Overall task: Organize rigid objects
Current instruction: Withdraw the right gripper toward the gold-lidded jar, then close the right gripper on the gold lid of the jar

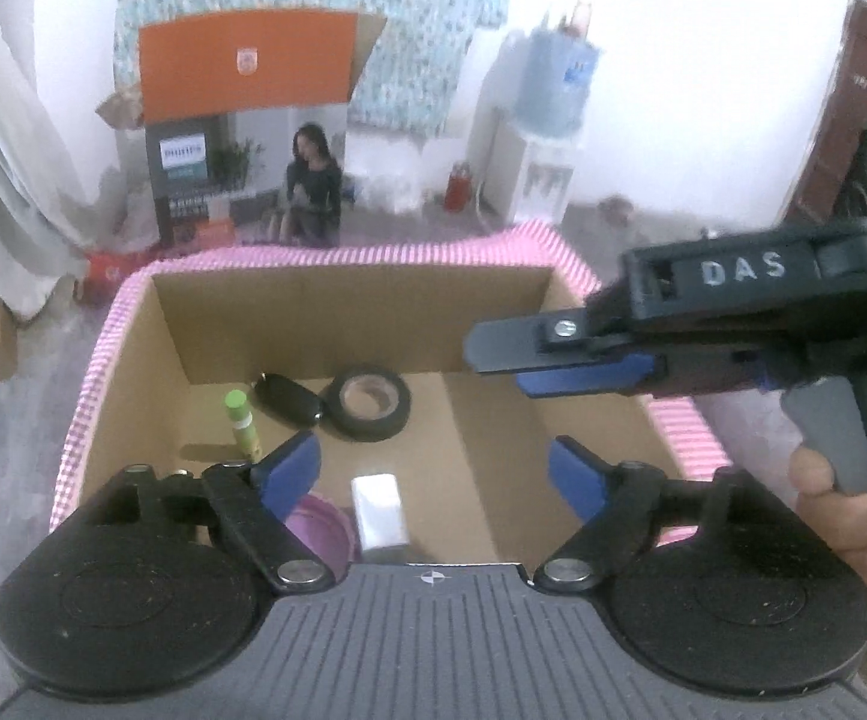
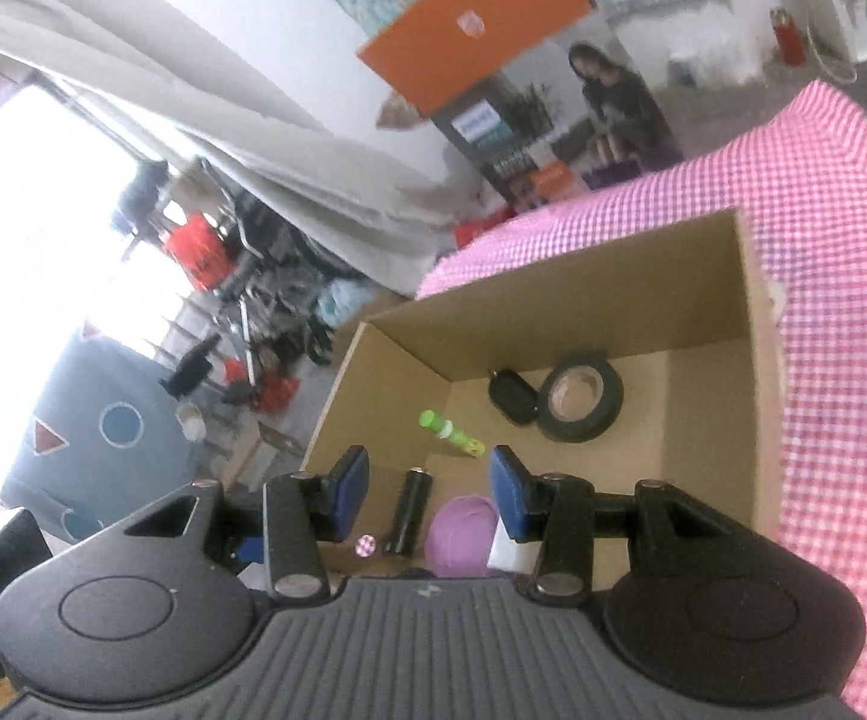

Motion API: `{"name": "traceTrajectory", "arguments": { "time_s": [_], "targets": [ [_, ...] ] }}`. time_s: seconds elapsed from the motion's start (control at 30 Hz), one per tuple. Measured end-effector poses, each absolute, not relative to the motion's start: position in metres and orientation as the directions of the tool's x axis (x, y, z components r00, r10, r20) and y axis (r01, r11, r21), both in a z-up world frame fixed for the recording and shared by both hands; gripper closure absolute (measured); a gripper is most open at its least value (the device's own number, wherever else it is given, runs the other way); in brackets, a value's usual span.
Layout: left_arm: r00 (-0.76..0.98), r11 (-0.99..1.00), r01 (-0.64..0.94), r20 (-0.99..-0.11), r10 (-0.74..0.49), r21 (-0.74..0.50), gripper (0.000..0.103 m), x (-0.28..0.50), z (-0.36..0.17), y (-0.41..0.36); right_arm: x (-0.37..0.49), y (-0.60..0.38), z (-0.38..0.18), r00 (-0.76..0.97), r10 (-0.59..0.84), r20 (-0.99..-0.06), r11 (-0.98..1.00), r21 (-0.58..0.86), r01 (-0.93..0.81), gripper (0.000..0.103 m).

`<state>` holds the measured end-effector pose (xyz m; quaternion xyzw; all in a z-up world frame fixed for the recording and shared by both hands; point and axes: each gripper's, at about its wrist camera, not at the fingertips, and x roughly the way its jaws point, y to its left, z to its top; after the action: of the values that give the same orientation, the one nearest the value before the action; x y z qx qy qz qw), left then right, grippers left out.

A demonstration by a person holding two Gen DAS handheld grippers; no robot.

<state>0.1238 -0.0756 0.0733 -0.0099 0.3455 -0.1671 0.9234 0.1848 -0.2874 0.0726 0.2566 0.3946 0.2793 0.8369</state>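
The left gripper [image 1: 433, 468] is hovering over the cardboard box [image 1: 133, 360], and its jaws are standing wide apart with nothing between them. The right gripper [image 2: 427, 495] is hovering over the same box, tipped to one side, and its jaws are open and empty too. In the left view the right gripper [image 1: 493, 354] is reaching in from the side, high above the box floor.

The box is sitting on a pink checked cloth [image 2: 841, 252] on the desk. It is there to keep the small hard things together.

Just past the left jaws, a bit toward their left finger, a roll of black tape [image 1: 367, 402] is lying flat. A black key fob [image 1: 286, 399] is lying right beside it, and a green tube [image 1: 241, 423] is lying next to that. Right under the left jaws, a white block [image 1: 379, 510] and a purple lid [image 1: 322, 531] are resting close together.

Between the right jaws, low down, a black cylinder [image 2: 409, 510] is lying on the box floor, with the purple lid just beside it.

Both pairs of jaws are probably open because the things are already lying in the box.
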Motion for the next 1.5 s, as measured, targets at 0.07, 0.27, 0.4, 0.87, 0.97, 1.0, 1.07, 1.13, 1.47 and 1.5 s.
{"name": "traceTrajectory", "arguments": {
  "time_s": [0.07, 0.27, 0.4, 0.87, 0.97, 1.0, 1.07, 1.13, 1.47, 1.5],
  "targets": [
    [0.716, 0.942, 0.303, -0.617, -0.326, -0.146, 0.018, 0.108, 0.077, -0.074, 0.167, -0.296, 0.076, 0.549, 0.676, -0.491, 0.702, 0.656, -0.278, 0.056],
    [0.728, 0.938, 0.311, -0.597, -0.337, -0.150, 0.015, 0.068, 0.072, -0.068, 0.119, -0.315, 0.076, 0.556, 0.725, -0.407, 0.640, 0.697, -0.324, 0.056],
    [0.712, 0.937, 0.319, -0.616, -0.338, -0.145, 0.015, 0.045, 0.052, -0.064, 0.090, -0.319, 0.060, 0.542, 0.745, -0.389, 0.612, 0.722, -0.323, 0.056],
    [0.671, 0.954, 0.296, -0.698, -0.249, -0.056, 0.016, 0.044, -0.022, -0.067, 0.077, -0.289, -0.019, 0.477, 0.736, -0.480, 0.623, 0.756, -0.200, 0.056],
    [0.672, 0.952, 0.300, -0.697, -0.250, -0.052, 0.019, 0.046, -0.029, -0.068, 0.088, -0.283, -0.026, 0.470, 0.733, -0.492, 0.627, 0.756, -0.186, 0.059],
    [0.670, 0.951, 0.303, -0.698, -0.254, -0.055, 0.020, 0.048, -0.031, -0.068, 0.092, -0.280, -0.029, 0.467, 0.730, -0.499, 0.632, 0.753, -0.183, 0.059],
    [0.664, 0.949, 0.309, -0.700, -0.261, -0.061, 0.022, 0.054, -0.034, -0.068, 0.100, -0.276, -0.034, 0.460, 0.725, -0.512, 0.639, 0.749, -0.174, 0.061],
    [0.659, 0.947, 0.313, -0.703, -0.266, -0.065, 0.023, 0.057, -0.037, -0.068, 0.108, -0.273, -0.039, 0.450, 0.720, -0.528, 0.649, 0.742, -0.167, 0.062],
    [0.646, 0.943, 0.323, -0.710, -0.279, -0.076, 0.024, 0.075, -0.043, -0.073, 0.129, -0.253, -0.045, 0.420, 0.692, -0.587, 0.699, 0.690, -0.188, 0.062],
    [0.646, 0.943, 0.325, -0.710, -0.278, -0.074, 0.024, 0.076, -0.043, -0.073, 0.130, -0.251, -0.045, 0.414, 0.693, -0.590, 0.700, 0.689, -0.190, 0.062]
  ]
}}
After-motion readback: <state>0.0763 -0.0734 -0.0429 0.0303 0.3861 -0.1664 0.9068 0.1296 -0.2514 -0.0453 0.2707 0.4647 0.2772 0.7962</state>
